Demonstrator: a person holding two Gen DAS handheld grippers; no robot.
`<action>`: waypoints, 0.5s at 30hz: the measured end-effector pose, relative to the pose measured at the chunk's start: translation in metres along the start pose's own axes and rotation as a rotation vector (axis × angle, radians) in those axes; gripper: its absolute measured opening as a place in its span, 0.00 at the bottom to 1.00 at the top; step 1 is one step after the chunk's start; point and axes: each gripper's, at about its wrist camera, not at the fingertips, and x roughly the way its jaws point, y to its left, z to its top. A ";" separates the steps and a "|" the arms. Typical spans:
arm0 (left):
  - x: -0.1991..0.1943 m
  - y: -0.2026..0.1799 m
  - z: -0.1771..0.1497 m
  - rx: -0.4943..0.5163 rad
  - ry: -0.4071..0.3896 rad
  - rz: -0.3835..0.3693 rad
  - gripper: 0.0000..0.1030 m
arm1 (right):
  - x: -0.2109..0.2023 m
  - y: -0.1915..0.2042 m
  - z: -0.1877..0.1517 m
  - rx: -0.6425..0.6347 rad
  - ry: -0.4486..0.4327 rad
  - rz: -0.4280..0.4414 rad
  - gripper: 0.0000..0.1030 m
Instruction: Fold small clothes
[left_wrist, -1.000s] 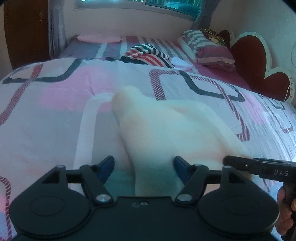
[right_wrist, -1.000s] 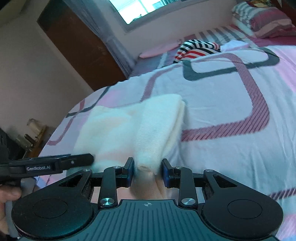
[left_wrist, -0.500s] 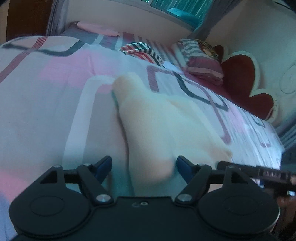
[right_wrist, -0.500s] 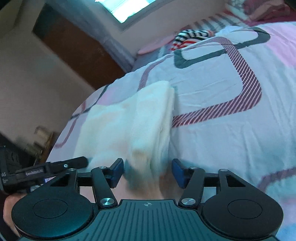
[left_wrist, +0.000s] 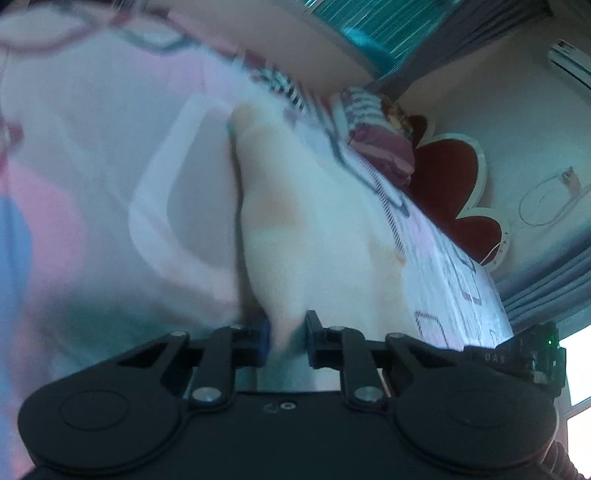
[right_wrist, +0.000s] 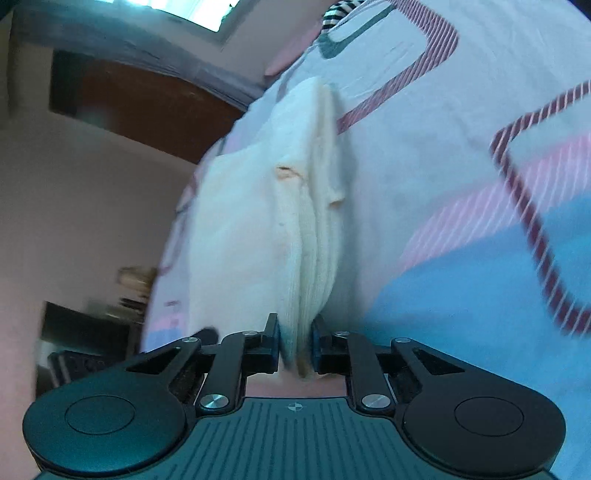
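A small cream-white knit garment (left_wrist: 306, 221) lies folded on the patterned bedspread (left_wrist: 92, 155). In the left wrist view my left gripper (left_wrist: 286, 338) has its jaws closing, and its pads pinch the near edge of the garment. The right wrist view shows the same garment (right_wrist: 266, 206) with its stacked layers running away from me. My right gripper (right_wrist: 295, 347) is closing too, with the near folded end of the garment squeezed between its pads. The other gripper's black tip (left_wrist: 517, 354) shows at the right edge of the left wrist view.
A striped garment (left_wrist: 284, 85) and a pile of pillows (left_wrist: 376, 136) lie at the head of the bed, by a red flower-shaped headboard (left_wrist: 454, 184). Brown wooden furniture (right_wrist: 140, 107) stands beyond the bed's left side. The bed's edge runs beside the garment.
Both grippers stood open around the garment's near edge half a second ago and now pinch it. Both views have rolled and dropped closer to the bed.
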 end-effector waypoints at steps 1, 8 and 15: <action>-0.004 -0.002 0.002 0.023 0.001 0.015 0.16 | -0.001 0.005 -0.003 -0.011 -0.006 0.000 0.15; 0.000 -0.010 -0.018 0.165 0.084 0.177 0.30 | 0.002 0.007 -0.016 -0.038 -0.068 -0.137 0.15; -0.019 -0.053 -0.041 0.309 -0.044 0.321 0.76 | -0.022 0.057 -0.044 -0.326 -0.133 -0.305 0.15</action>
